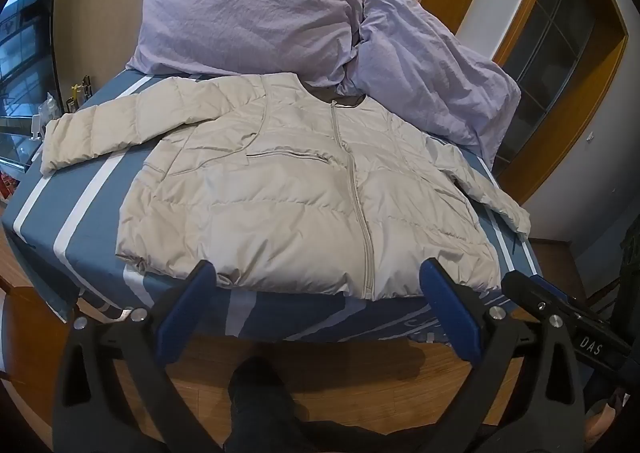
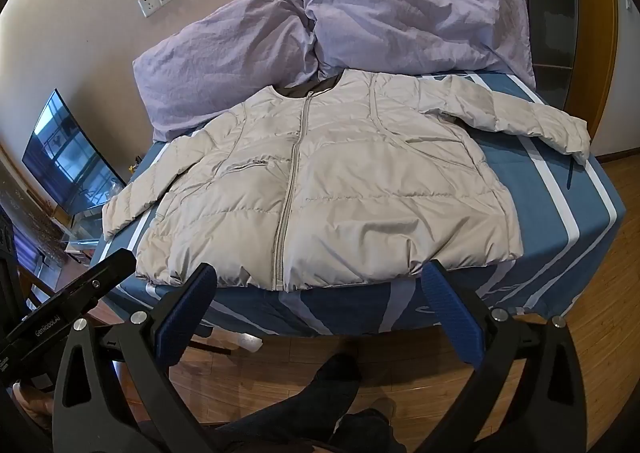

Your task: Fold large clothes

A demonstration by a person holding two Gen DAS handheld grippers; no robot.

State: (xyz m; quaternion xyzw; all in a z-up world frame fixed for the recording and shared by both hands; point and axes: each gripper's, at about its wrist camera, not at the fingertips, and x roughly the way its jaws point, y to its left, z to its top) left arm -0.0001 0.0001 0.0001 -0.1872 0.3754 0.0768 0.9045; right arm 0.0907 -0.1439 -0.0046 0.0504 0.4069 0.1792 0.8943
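From where I sit, the bed with its blue sheet crossed by white stripes (image 1: 86,229) fills most of both views. On it lies the beige quilted puffer jacket (image 1: 288,189), flat, front up, zip closed, hem toward me at the near edge, collar at twelve o'clock. In the left wrist view one sleeve stretches out to ten o'clock and the other slants down to about three. Behind the collar two crumpled lilac pillows (image 1: 248,17) lean on the wall.

My left gripper (image 1: 318,277) hangs tilted down off the foot of the bed, its blue-padded fingers (image 1: 188,301) spread wide with nothing between them, tips level with the hem; I think they stop short of the fabric, though the lens makes that hard to judge. My right gripper (image 2: 320,277) holds the same downward tilt just beside it, jaws equally wide and empty. Below, at six o'clock, my dark-socked foot (image 1: 256,385) rests on the wooden floor (image 1: 360,369).
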